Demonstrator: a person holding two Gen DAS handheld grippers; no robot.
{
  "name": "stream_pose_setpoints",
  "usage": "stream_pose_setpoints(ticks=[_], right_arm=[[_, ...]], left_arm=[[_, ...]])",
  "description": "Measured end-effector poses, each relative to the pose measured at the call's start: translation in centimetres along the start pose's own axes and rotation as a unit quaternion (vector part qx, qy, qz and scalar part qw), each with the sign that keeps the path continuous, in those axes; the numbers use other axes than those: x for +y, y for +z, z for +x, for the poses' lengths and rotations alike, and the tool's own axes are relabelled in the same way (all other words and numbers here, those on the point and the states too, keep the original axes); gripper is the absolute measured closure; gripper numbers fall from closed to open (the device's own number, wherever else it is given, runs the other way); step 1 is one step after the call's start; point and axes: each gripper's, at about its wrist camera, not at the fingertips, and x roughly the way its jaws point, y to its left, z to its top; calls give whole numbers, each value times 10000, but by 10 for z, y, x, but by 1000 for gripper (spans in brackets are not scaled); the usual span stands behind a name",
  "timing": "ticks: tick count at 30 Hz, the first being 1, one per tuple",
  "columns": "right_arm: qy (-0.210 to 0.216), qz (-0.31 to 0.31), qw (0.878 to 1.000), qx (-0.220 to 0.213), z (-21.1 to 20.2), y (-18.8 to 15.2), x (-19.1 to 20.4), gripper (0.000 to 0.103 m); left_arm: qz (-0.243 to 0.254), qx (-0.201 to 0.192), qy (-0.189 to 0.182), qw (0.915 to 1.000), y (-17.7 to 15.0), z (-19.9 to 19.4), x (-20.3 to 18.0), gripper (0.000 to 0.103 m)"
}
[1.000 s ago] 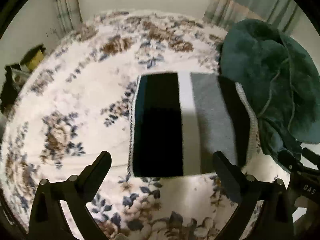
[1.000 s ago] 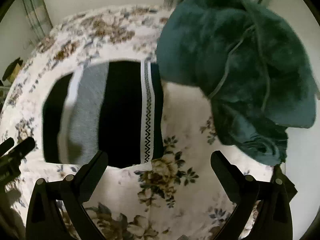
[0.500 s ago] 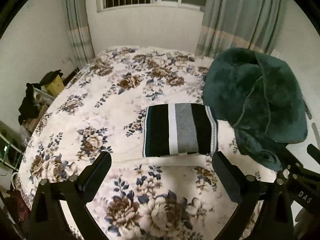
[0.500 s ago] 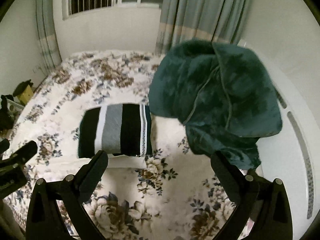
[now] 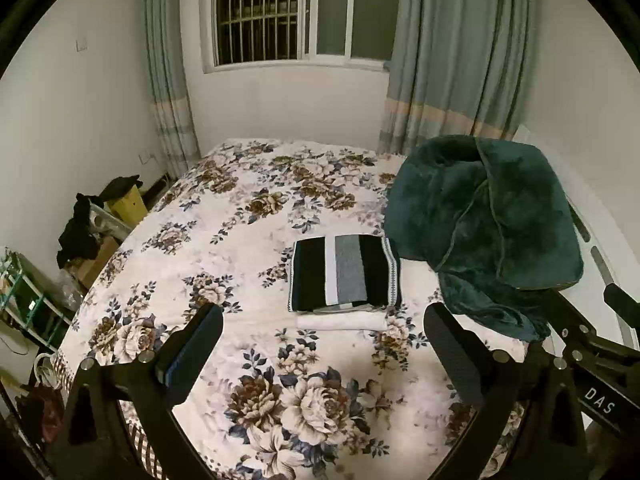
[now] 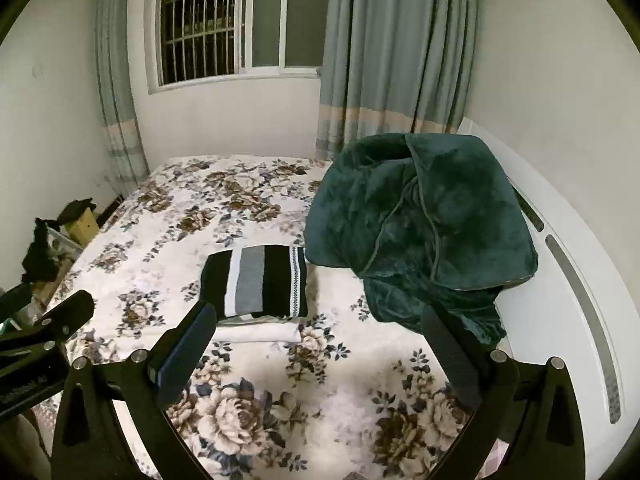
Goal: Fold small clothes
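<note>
Both my hand-held grippers have pulled back and up from the bed since half a second ago; the folded pile now looks smaller and farther off, and the window and curtains fill more of both views.

Left edge: cluttered floor corner with a black cloth draped over a yellow box, beside the bed. My left hand-held gripper hangs above the near part of the flower-printed white bedspread, jaws spread wide, holding nothing. My right hand-held gripper likewise, jaws wide apart, empty, above the bedspread; its black frame shows at the right edge of the left view.

Middle of the bed: the folded black, white and grey striped knit garment lies flat, with a zigzag-trimmed edge on its right side. It sits on top of a folded white cloth, whose edge sticks out on the near side. Both grippers are well apart from the pile.

Right: the crumpled dark green plush blanket is heaped on the bed, just beside the striped garment's right edge, maybe touching, cannot tell. Behind: barred window and grey-green curtains.
</note>
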Motion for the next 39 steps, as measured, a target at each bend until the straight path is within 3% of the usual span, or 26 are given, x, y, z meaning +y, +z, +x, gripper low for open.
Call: stream_pose_setpoints(ticks=[10, 39], right_arm=[[59, -101, 9996, -268, -60, -11, -24, 0], [336, -137, 9982, -482, -83, -9, -42, 0]], left_arm=[[-161, -179, 91, 9997, -13, -41, -7, 0], [-174, -327, 288, 9989, -16, -70, -11, 0]])
